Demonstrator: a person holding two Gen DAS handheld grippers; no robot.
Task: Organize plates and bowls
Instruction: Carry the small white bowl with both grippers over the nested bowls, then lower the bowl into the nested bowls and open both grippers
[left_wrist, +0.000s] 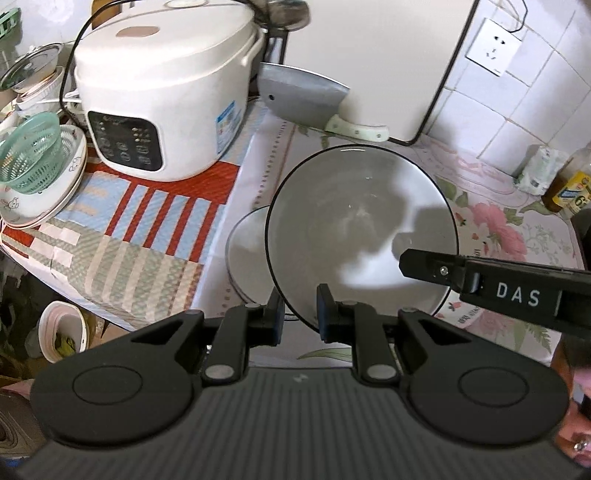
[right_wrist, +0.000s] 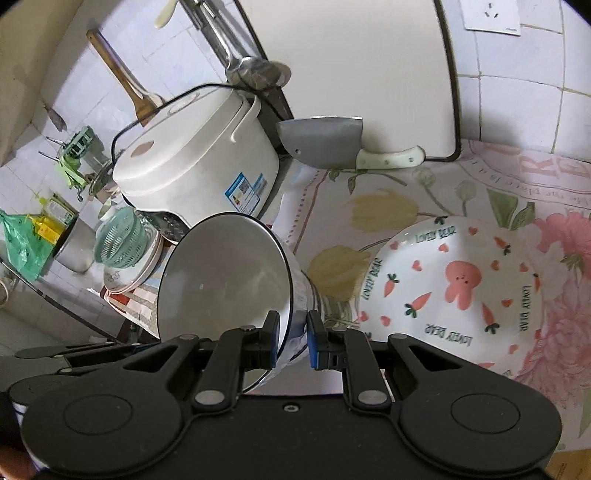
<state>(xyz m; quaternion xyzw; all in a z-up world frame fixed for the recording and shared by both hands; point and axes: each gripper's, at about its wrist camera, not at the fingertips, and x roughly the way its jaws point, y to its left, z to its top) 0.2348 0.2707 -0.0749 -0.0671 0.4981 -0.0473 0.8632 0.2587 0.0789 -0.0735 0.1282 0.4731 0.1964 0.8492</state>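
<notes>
White bowl (right_wrist: 225, 280) rimmed dark; at three o'clock, a plate (right_wrist: 450, 291) of pink rabbit, carrots, hearts; floral worktop (right_wrist: 406, 192).

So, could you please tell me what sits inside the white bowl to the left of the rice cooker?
A green mesh strainer basket sits tilted in the white bowl, which rests on a plate. The basket covers the bowl's floor.
</notes>
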